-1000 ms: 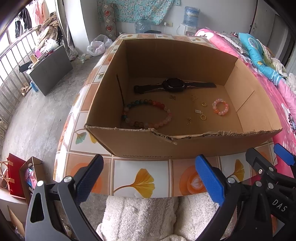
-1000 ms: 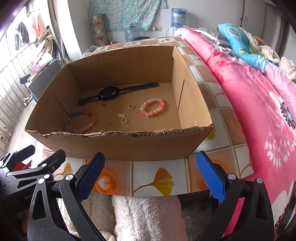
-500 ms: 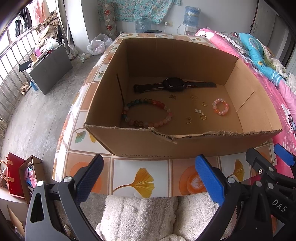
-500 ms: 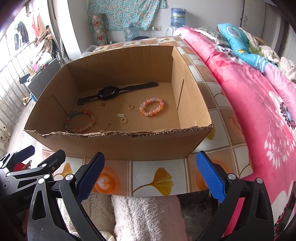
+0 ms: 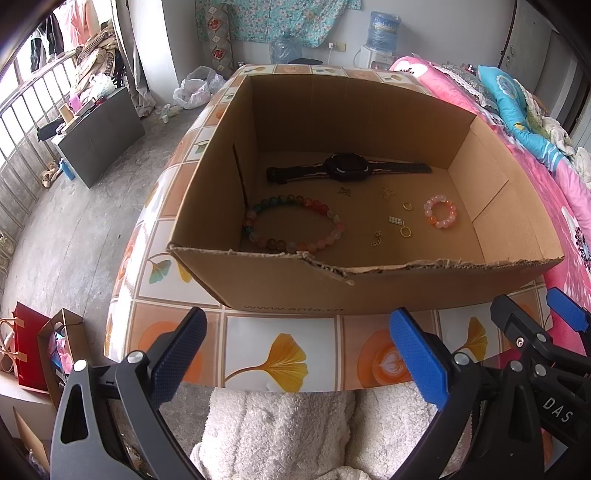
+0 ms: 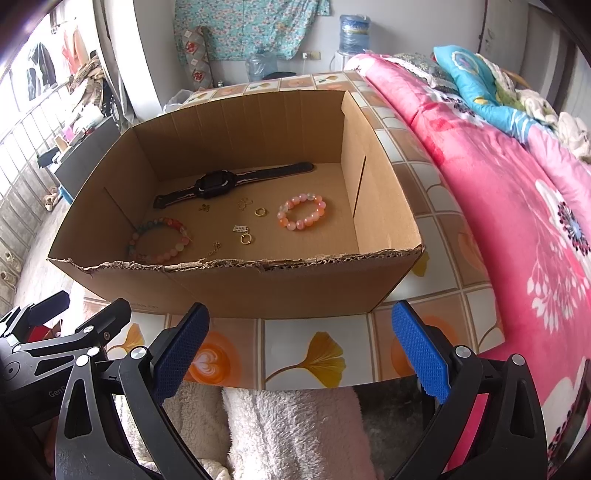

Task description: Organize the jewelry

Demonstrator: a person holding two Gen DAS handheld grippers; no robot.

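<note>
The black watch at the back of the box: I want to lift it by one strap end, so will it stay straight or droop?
The black watch lies flat with both straps stretched out, so they look flexible; lifted by one end it would probably droop. Its chunky case looks like the heaviest part and would likely hang low. Lying flat on the cardboard box floor, it should slide, not roll.

Daylight enters through a barred window (image 5: 22, 122) on the left. The floor (image 5: 74, 229) is bare grey concrete. A grey cabinet (image 5: 103, 129) stands by the window, with clothing (image 5: 55, 26) hanging above it. On the far white wall (image 5: 424, 26) hangs a floral cloth (image 5: 273, 18); a water dispenser (image 5: 384, 33) stands below to its right. The table (image 5: 280, 354) has a tile-patterned covering. A bed with a pink floral quilt (image 6: 517, 206) lies on the right. White plastic bags (image 5: 195, 86) sit on the far floor.
</note>
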